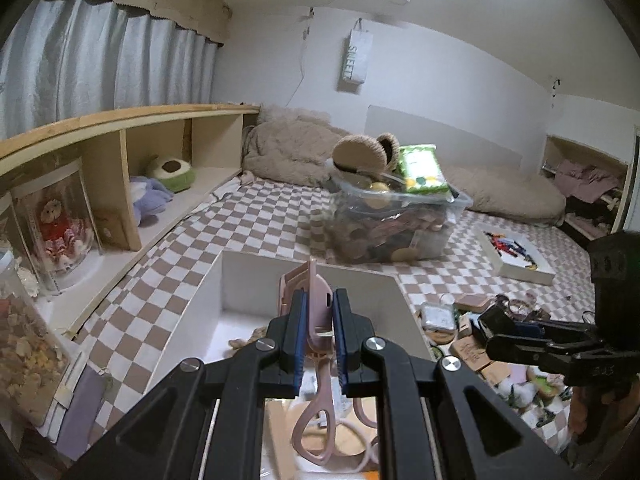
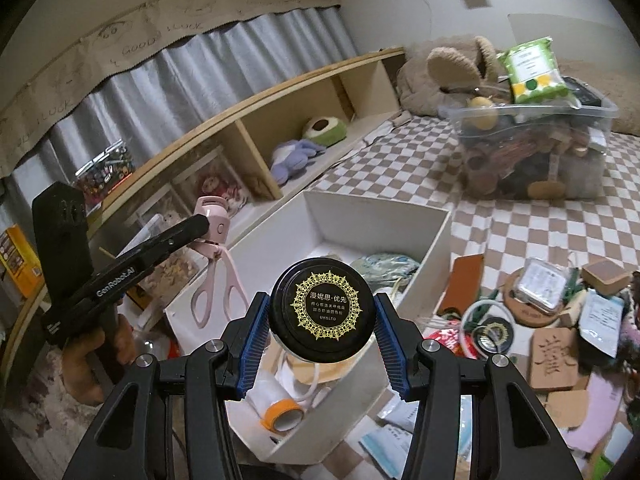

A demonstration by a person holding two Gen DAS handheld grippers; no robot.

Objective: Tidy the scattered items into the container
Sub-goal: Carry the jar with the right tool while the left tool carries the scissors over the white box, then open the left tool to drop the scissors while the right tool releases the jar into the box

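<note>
Since both grippers are already loaded over the white box [image 2: 436, 240], it's all about grip: left gripper [image 1: 320, 332] is pinched on the pink curler [image 1: 316, 320], light but floppy, while right gripper [image 2: 322, 334] squeezes the black jar [image 2: 322, 312] by its slick, probably rigid sides.

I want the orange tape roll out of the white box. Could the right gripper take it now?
Probably not: the right gripper is shut on a black jar, so its jaws are occupied, though the orange tape roll lies uncovered in the white box.
</note>
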